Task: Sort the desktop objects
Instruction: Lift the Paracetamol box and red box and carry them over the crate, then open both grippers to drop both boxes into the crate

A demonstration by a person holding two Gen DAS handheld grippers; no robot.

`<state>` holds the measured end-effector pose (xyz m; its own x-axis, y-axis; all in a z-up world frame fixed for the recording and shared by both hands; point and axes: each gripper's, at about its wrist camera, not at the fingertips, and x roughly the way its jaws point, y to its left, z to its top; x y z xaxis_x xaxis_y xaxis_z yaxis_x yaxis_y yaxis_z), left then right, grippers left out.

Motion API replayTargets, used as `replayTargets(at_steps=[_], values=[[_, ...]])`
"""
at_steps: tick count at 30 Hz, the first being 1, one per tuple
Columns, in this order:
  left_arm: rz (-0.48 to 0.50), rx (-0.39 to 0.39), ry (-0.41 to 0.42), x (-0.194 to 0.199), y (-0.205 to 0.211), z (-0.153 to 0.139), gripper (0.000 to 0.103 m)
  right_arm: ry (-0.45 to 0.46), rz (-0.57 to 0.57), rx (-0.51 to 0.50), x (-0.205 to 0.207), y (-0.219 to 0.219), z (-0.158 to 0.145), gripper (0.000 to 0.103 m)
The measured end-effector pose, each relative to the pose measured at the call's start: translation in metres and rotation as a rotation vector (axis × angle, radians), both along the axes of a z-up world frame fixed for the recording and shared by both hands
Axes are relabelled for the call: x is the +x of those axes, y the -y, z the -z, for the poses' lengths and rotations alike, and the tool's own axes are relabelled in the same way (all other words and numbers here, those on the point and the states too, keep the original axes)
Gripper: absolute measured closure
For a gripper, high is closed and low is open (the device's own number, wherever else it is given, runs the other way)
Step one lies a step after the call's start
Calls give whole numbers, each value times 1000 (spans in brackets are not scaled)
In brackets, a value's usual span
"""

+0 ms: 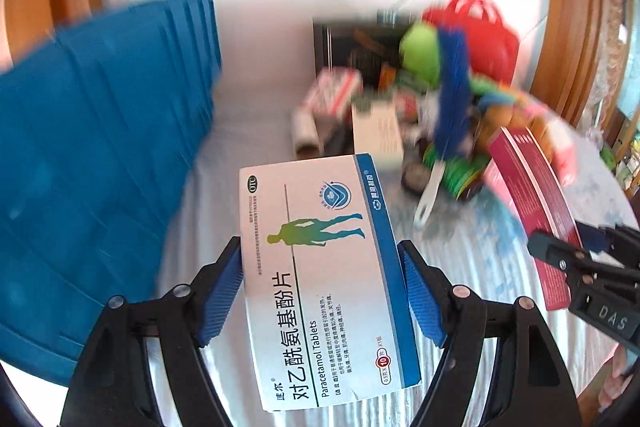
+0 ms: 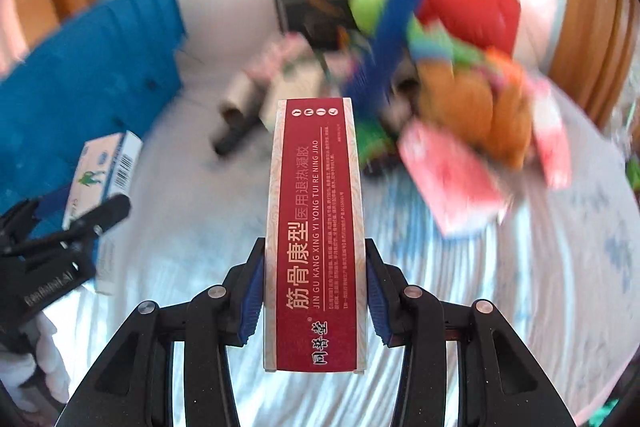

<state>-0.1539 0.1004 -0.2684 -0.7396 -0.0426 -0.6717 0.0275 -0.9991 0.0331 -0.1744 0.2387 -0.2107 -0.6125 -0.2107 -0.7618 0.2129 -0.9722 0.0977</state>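
The paracetamol tablet box (image 1: 324, 279) sat between the left gripper's (image 1: 323, 291) jaws above the table (image 1: 472, 255), a storage bin (image 1: 100, 147) to its left, a toy pile (image 1: 460, 99) beyond, the gel box (image 1: 532, 203) right.

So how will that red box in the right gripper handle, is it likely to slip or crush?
The red box is thin printed card, so probably light and crushable if squeezed. The right gripper pinches its narrow sides near one end, so the long free end may pivot or slip.

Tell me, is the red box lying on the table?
No, the red box is clamped between the right gripper's jaws and held up above the table.
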Motion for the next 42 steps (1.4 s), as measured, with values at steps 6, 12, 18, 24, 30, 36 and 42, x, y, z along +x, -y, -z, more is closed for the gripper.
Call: replayTargets(at_steps=[6, 12, 18, 24, 30, 36, 42], values=[[-37, -34, -143, 28, 25, -57, 28, -200, -63, -17, 35, 32, -87, 59], [-112, -71, -293, 64, 73, -113, 28, -369, -152, -61, 63, 85, -154, 59], [-211, -88, -385, 85, 140, -151, 28, -474, -261, -98, 79, 155, -202, 59], [-340, -119, -400, 81, 236, -166, 28, -513, -358, -132, 77, 242, -231, 59], [-404, -94, -287, 52, 327, -154, 28, -445, -408, -109, 59, 337, -225, 59], [-390, -34, -181, 23, 377, -130, 28, -343, -398, -48, 37, 403, -207, 59], [-347, -10, -178, 13, 393, -124, 28, -329, -363, 26, 32, 419, -201, 59]])
